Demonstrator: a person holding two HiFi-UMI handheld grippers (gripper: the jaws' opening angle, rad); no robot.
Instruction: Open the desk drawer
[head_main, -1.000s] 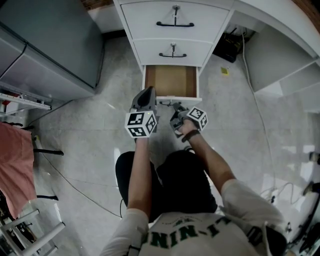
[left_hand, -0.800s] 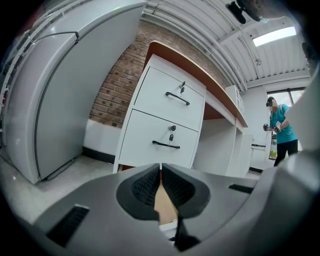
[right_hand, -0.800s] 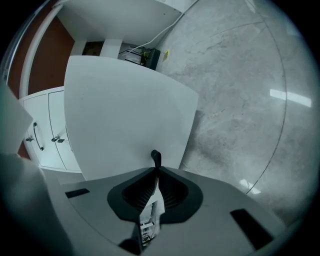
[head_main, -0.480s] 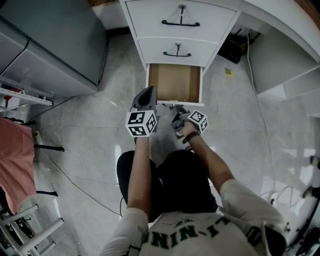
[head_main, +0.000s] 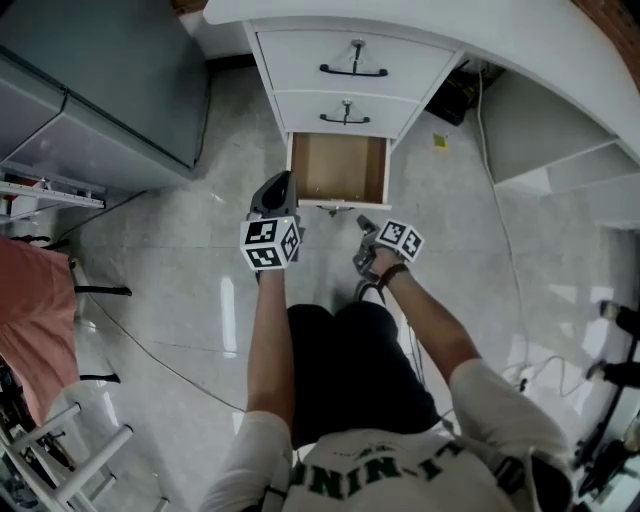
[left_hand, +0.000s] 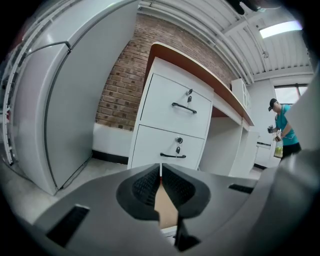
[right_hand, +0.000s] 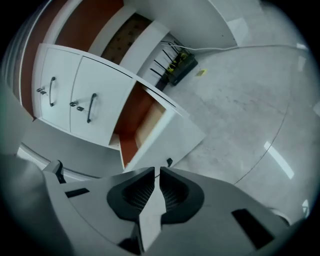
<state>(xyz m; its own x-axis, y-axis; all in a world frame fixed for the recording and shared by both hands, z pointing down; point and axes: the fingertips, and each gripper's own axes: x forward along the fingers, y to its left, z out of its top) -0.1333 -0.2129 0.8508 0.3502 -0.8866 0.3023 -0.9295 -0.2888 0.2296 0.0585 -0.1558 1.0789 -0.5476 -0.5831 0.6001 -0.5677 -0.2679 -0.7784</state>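
At far left a grey cabinet (head_main: 90, 90) stands on the floor, well apart from the work. The left gripper (head_main: 277, 188) hovers just short of the left front corner of the bottom drawer (head_main: 338, 168), its fingers pressed together on nothing. That drawer of the desk (head_main: 355, 70) stands pulled out, its brown inside bare — the two drawers above it are shut. Its slide axis runs straight from the desk toward the person, and its front panel faces both grippers, just ahead of their tips. The right gripper (head_main: 366, 230) sits a little nearer the person, tilted to one side, fingers all but together and empty; it looks closer to the handle (right_hand: 169, 161) than the left. Any further pull would, I judge, run along that axis — toward the person.
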